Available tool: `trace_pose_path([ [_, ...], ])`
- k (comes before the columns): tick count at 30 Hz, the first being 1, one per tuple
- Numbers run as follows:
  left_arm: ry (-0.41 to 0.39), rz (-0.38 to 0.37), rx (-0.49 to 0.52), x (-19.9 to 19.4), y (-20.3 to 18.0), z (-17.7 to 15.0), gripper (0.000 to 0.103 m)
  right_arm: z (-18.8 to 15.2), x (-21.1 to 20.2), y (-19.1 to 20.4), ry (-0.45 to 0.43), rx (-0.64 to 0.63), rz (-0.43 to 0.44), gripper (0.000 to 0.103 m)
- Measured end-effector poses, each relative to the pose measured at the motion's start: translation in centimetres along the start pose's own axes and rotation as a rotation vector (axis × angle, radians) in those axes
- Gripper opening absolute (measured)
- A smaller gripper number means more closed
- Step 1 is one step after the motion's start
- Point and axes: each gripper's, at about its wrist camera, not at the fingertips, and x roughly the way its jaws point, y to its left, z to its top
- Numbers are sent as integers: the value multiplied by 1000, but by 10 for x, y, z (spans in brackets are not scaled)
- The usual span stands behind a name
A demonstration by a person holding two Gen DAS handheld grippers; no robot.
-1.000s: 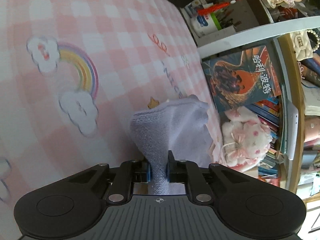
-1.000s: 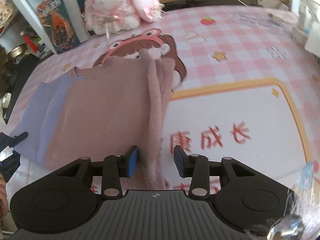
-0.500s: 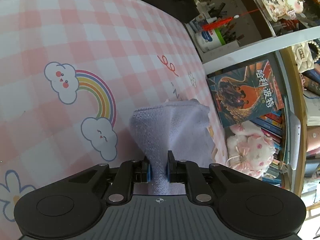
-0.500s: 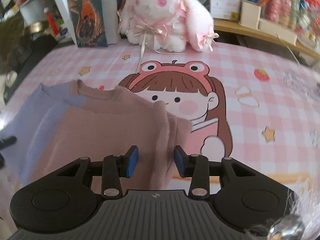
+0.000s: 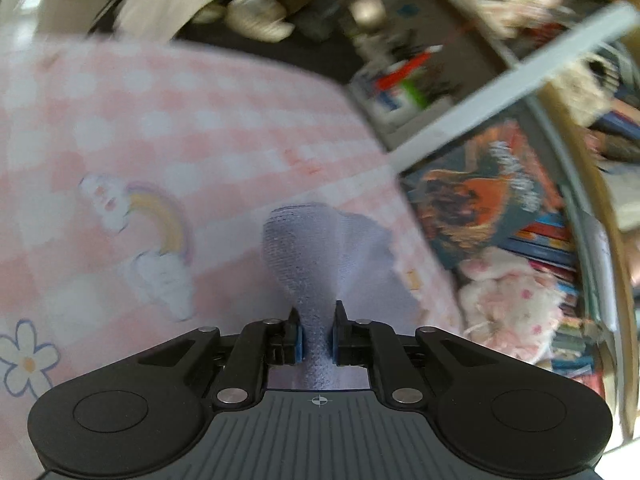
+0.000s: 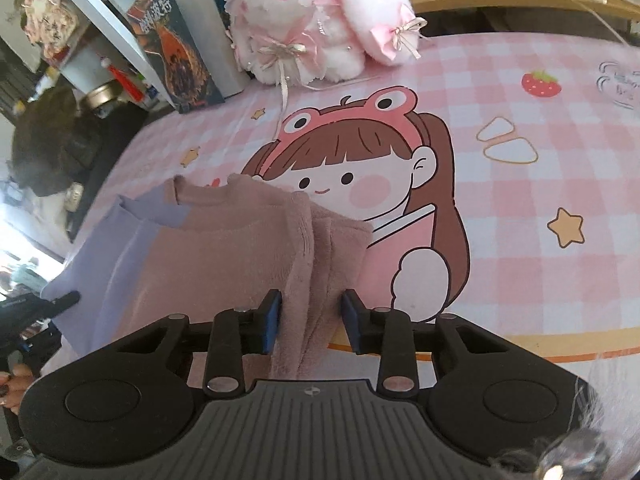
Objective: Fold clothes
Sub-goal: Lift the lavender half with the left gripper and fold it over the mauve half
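A pink and lavender sweater (image 6: 224, 248) lies on the pink checked tablecloth (image 6: 520, 208), its neckline toward the far side. My right gripper (image 6: 310, 320) has its jaws apart, with a bunched pink fold of the sweater running between them; the pads do not press it. My left gripper (image 5: 316, 338) is shut on the lavender part of the sweater (image 5: 324, 256), which fans out ahead of the fingers above the cloth. The left gripper's black tip shows in the right wrist view (image 6: 60, 302) at the sweater's left edge.
A pink and white plush toy (image 6: 316, 20) and a standing book (image 6: 176, 52) sit at the table's far edge, by white shelves. Bookshelves (image 5: 560, 240) and a pen holder (image 5: 396, 88) line the right side in the left wrist view. The left wrist view is motion blurred.
Both grippers have swung, and the right view now shows more of the far table and plush toy. The left gripper keeps its hold on the lavender cloth. The right jaws stay apart.
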Motion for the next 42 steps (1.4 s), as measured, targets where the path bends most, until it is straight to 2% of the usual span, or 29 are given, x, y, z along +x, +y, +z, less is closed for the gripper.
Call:
trace_pose_path([
  [4,-49,-36,146,-23,-53,-11,10,0,0,-2,4,-50,20,30],
  [7,-76,-53,303,-41,-101,-30,10,0,0,-4,9,-77,36,30],
  [11,-86,-64,630,-60,-172,-82,11,1,0,-9,16,-91,65,29],
  [14,-41,-43,937,-58,-211,-143,13,1,0,-12,15,-97,86,28],
  [15,-3,-33,1036,-53,-217,-169,18,1,0,-14,15,-98,93,28],
  [18,188,20,1287,-20,-215,-245,28,2,-1,-17,16,-98,113,28],
  [19,220,50,1376,-11,-209,-269,35,2,-1,-18,17,-100,118,28],
  [21,184,101,1543,-2,-198,-305,38,3,-1,-18,22,-109,123,28],
  [23,132,113,1618,-5,-194,-316,38,3,0,-19,26,-116,128,28],
  [25,156,104,1582,-9,-196,-309,42,4,0,-19,30,-115,133,28],
  [27,191,73,1502,-14,-199,-296,45,4,0,-20,31,-113,138,28],
  [32,232,-21,1326,-41,-205,-274,45,4,0,-24,28,-101,155,28],
  [35,196,-104,1215,-72,-211,-259,47,4,-1,-26,26,-89,168,27],
  [37,144,-147,1117,-84,-214,-239,56,3,-1,-27,24,-85,173,27],
  [39,85,-139,1009,-88,-212,-219,67,3,-1,-28,23,-81,176,27],
  [42,33,-78,874,-78,-202,-198,67,4,0,-30,24,-67,183,27],
])
